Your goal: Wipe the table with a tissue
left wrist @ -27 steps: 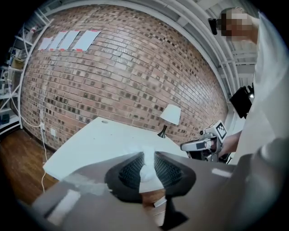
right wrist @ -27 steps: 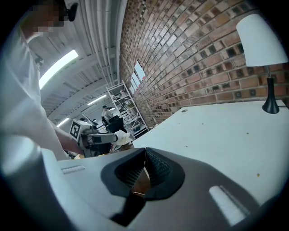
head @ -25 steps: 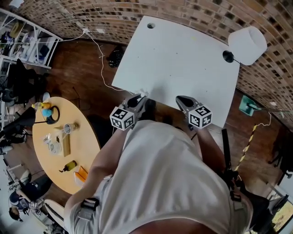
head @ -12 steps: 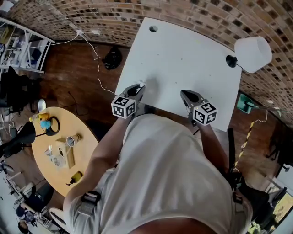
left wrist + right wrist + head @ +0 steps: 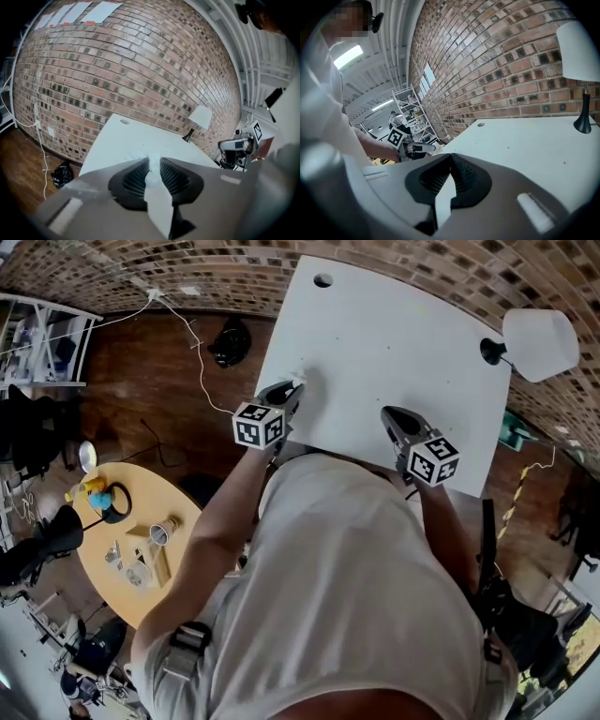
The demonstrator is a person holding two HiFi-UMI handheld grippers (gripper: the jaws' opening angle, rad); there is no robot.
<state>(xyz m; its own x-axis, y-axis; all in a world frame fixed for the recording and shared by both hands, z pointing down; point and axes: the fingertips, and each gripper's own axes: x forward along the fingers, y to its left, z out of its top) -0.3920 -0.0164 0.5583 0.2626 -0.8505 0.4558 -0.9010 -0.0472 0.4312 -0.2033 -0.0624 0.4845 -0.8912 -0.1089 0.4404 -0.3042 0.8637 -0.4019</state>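
Red-brown brick wall (image 5: 187, 273) runs behind a white table (image 5: 394, 343), the biggest thing on the dark wood floor (image 5: 159, 381). A person in a pale shirt (image 5: 347, 596) stands at the table's near edge with a gripper in each hand. To the left, well apart, a round wooden table (image 5: 141, 512) carries small clutter. A lamp (image 5: 541, 331) with a white shade stands at the white table's far right corner.

The left gripper (image 5: 289, 390) reaches over the table's left edge near the front corner. Its jaws are clamped on a crumpled white tissue (image 5: 298, 381), which sticks out past the tips and sits low over the surface there; whether it presses on the table I cannot tell. The right gripper (image 5: 389, 413) hangs over the near right part of the table, jaw tips together with nothing between them.
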